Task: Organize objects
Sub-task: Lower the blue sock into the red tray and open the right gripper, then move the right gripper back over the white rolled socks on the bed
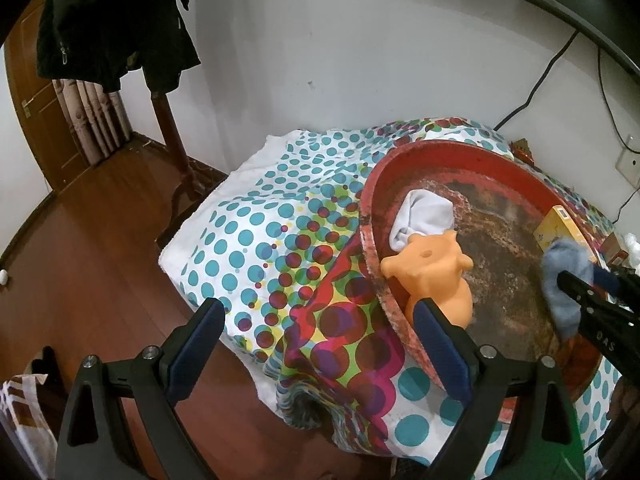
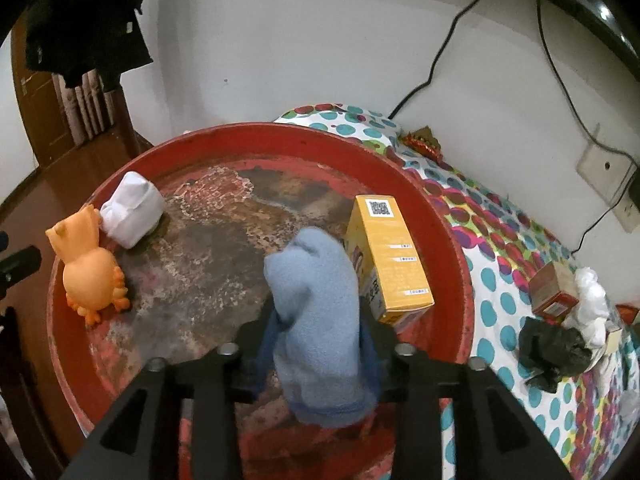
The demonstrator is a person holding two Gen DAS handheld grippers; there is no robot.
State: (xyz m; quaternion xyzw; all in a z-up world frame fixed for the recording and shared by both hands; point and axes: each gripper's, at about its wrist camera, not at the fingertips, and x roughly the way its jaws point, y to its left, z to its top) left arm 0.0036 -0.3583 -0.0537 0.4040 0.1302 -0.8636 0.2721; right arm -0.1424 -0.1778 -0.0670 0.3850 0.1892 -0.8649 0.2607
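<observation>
A round red tray (image 1: 400,152) (image 2: 280,136) lies on a dotted cloth. In it are an orange rubber toy animal (image 1: 432,268) (image 2: 92,272), a rolled white sock (image 1: 424,216) (image 2: 132,208) and a yellow box (image 1: 560,224) (image 2: 388,256). My right gripper (image 2: 318,312) hangs over the tray's near side with its jaws parted. A light blue sock (image 2: 316,300) (image 1: 560,280) stands loosely between them, its lower end blurred. My left gripper (image 1: 318,312) is open wide and empty at the tray's left rim, its right finger (image 1: 440,344) just in front of the orange toy.
The dotted cloth (image 1: 260,220) drapes over the table's edge to a wooden floor (image 1: 80,260). Right of the tray lie a small brown box (image 2: 552,288), a black rag (image 2: 552,348) and a white bag (image 2: 592,300). Cables run to a wall socket (image 2: 604,168). A dark coat (image 1: 112,20) hangs at the left.
</observation>
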